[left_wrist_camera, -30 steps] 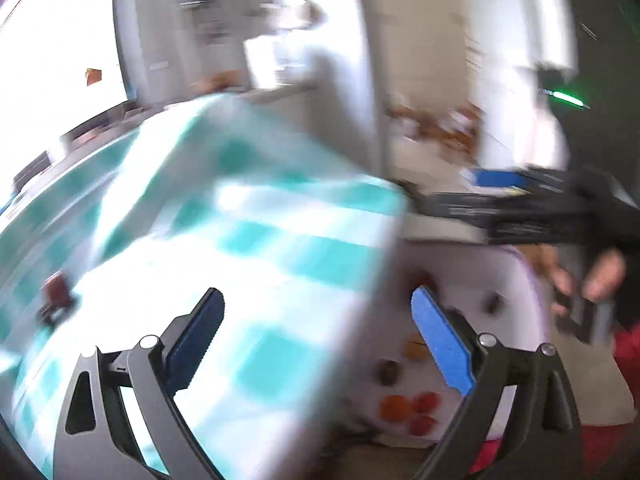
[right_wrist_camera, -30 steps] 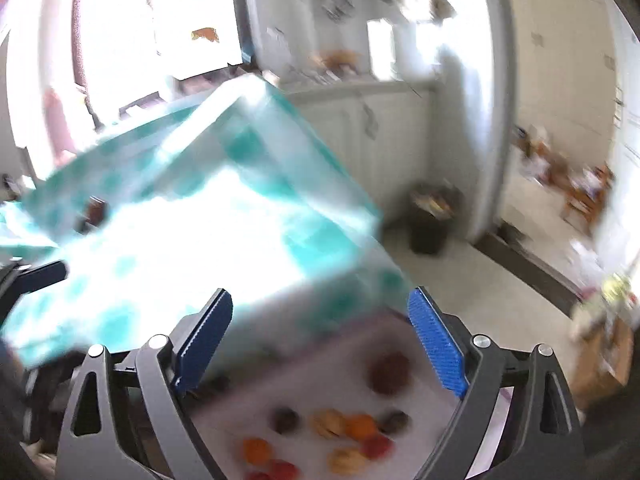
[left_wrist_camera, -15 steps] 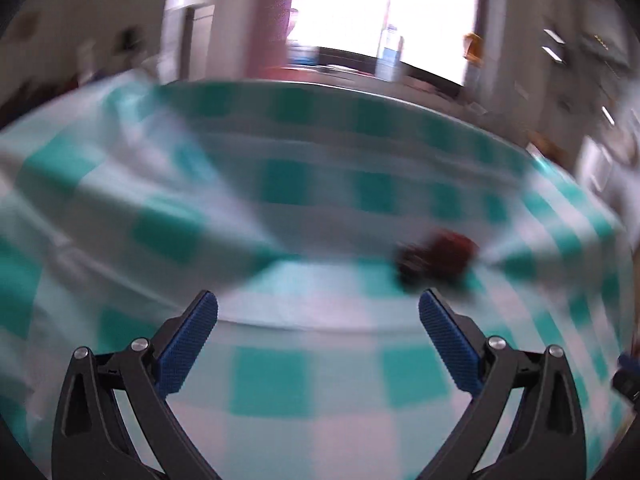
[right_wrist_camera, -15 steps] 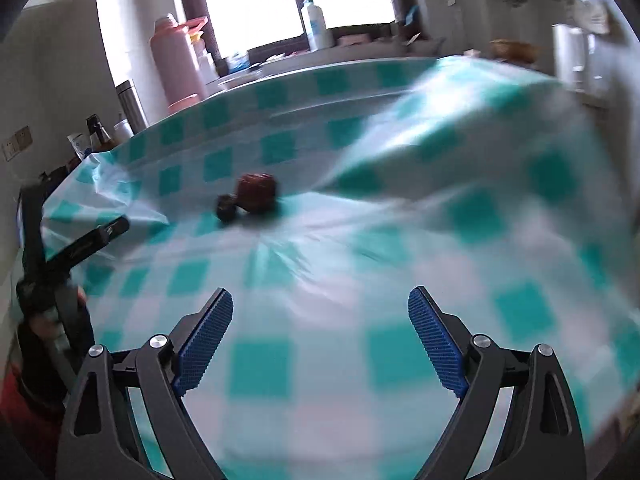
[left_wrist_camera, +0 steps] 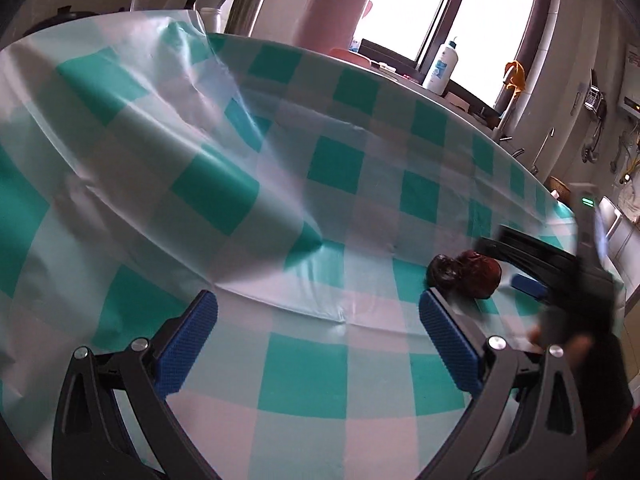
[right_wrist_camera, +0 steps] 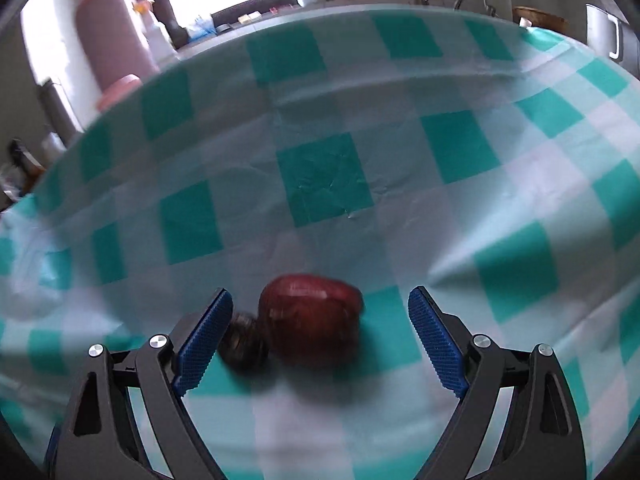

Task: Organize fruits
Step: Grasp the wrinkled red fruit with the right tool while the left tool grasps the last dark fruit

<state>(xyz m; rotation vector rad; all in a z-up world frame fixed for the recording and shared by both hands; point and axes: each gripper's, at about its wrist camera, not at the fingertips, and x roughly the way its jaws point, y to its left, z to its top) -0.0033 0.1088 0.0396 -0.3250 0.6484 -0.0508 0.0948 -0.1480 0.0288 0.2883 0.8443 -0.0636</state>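
Since half a second ago the right gripper (right_wrist_camera: 320,328) has closed in on the two fruits, which then lay far up the checked cloth and now sit between its blue pads. Its jaws stand wide apart, pressing on nothing. The red fruit (right_wrist_camera: 310,318) lies a little left of the middle of the gap, clear of the right pad (right_wrist_camera: 434,336). A smaller dark wrinkled fruit (right_wrist_camera: 244,346) touches the red one's left side and sits right against the left pad (right_wrist_camera: 204,336); whether pad and fruit actually touch is hard to tell through the blur.

The left gripper (left_wrist_camera: 318,344) has its jaws just opened a little further and now spread fully, with only bare cloth between them. From its camera the same red fruit (left_wrist_camera: 478,276) and dark fruit (left_wrist_camera: 442,272) lie up and to the right, just beyond the right pad's tip, with the right gripper (left_wrist_camera: 528,284) blurred directly beside them.

Both fruits rest on the teal-and-white checked tablecloth (left_wrist_camera: 304,368), creased into ridges at the left. Beyond the table's far edge stand a pink thermos (left_wrist_camera: 336,4), a steel flask (left_wrist_camera: 250,0) and a white pump bottle (left_wrist_camera: 440,66) by the window.
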